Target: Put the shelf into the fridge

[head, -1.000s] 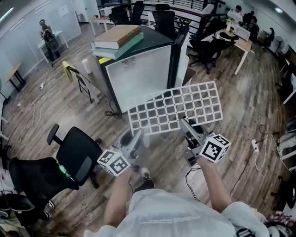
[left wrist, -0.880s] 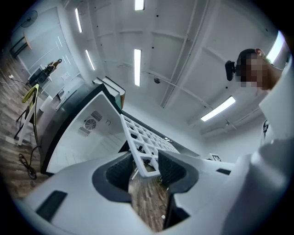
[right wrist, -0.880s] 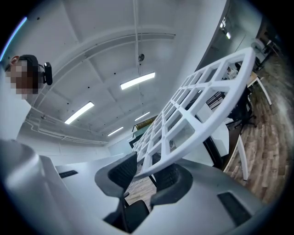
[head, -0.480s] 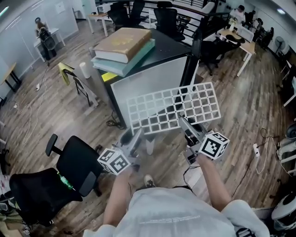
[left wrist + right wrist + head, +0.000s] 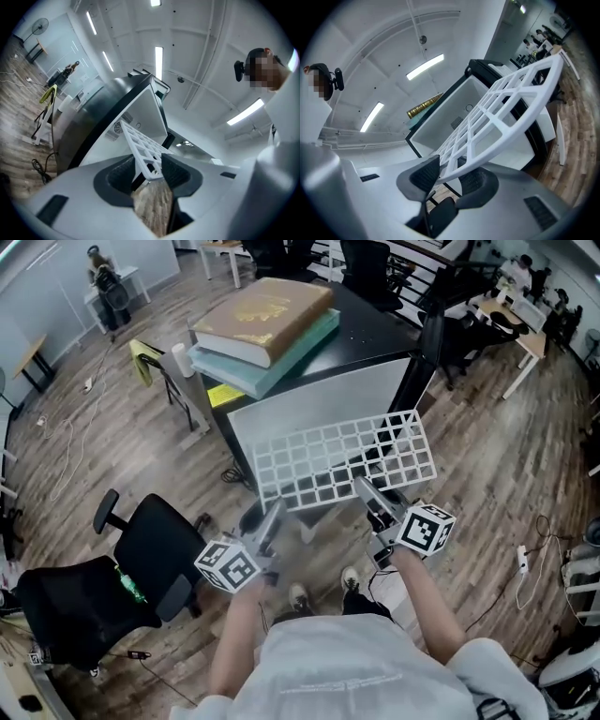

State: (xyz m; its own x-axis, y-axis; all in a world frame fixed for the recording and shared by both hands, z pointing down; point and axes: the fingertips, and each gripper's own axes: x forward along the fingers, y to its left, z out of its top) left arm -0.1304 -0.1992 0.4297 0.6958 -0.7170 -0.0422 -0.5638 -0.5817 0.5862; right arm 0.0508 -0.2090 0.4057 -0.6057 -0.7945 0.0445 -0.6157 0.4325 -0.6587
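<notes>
A white grid shelf (image 5: 342,460) hangs in the air in front of a small black fridge (image 5: 319,409), whose white inside faces me. My left gripper (image 5: 272,514) is shut on the shelf's near left corner, and my right gripper (image 5: 364,489) is shut on its near right edge. In the left gripper view the shelf's corner (image 5: 147,164) sits between the ribbed pads, with the fridge (image 5: 140,105) beyond. In the right gripper view the shelf's rim (image 5: 487,126) runs between the pads toward the open fridge (image 5: 454,115). The shelf's far edge is close to the fridge's opening.
Thick books (image 5: 262,320) are stacked on the fridge's top. A black office chair (image 5: 141,563) stands at my left, a stand with yellow cloth (image 5: 155,371) left of the fridge. Cables lie on the wooden floor (image 5: 84,446). Desks and chairs (image 5: 469,315) fill the back right.
The fridge has come nearer and larger in the head view. Both grippers have carried the shelf toward its opening, still gripping the same edge.
</notes>
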